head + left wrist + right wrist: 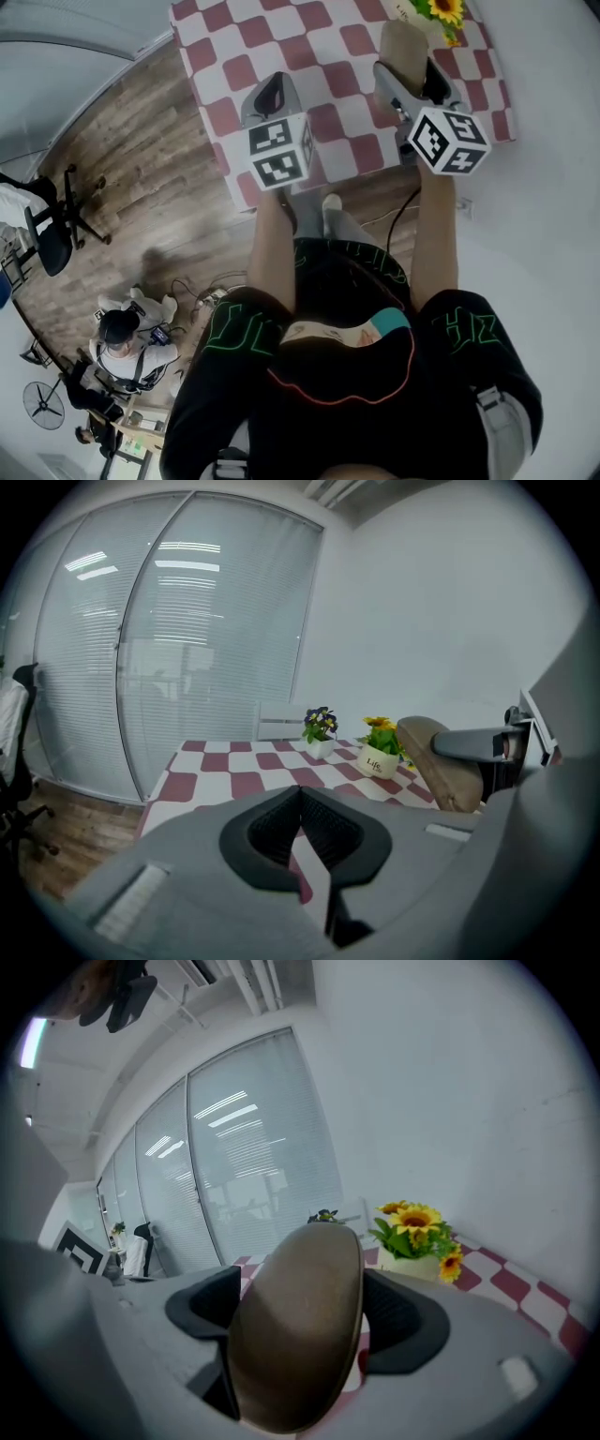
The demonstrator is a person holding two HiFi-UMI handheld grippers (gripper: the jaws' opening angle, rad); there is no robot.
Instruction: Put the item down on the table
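Observation:
A brown, oval, smooth item [403, 42] [295, 1335] stands on edge between the jaws of my right gripper [412, 70] [300, 1297], which is shut on it above the right side of the table. The table [328, 56] wears a red and white checked cloth. The left gripper view also shows the brown item [436, 761] at the right, held clear of the cloth. My left gripper [272, 92] [300, 799] hovers over the table's near edge, shut, with nothing in it.
A white pot of sunflowers [441, 11] [417, 1241] [380, 752] stands at the table's far right, and a smaller pot of purple flowers [320, 728] behind it. On the wood floor at the left are an office chair [52, 225], a seated person [127, 342] and a fan [42, 405].

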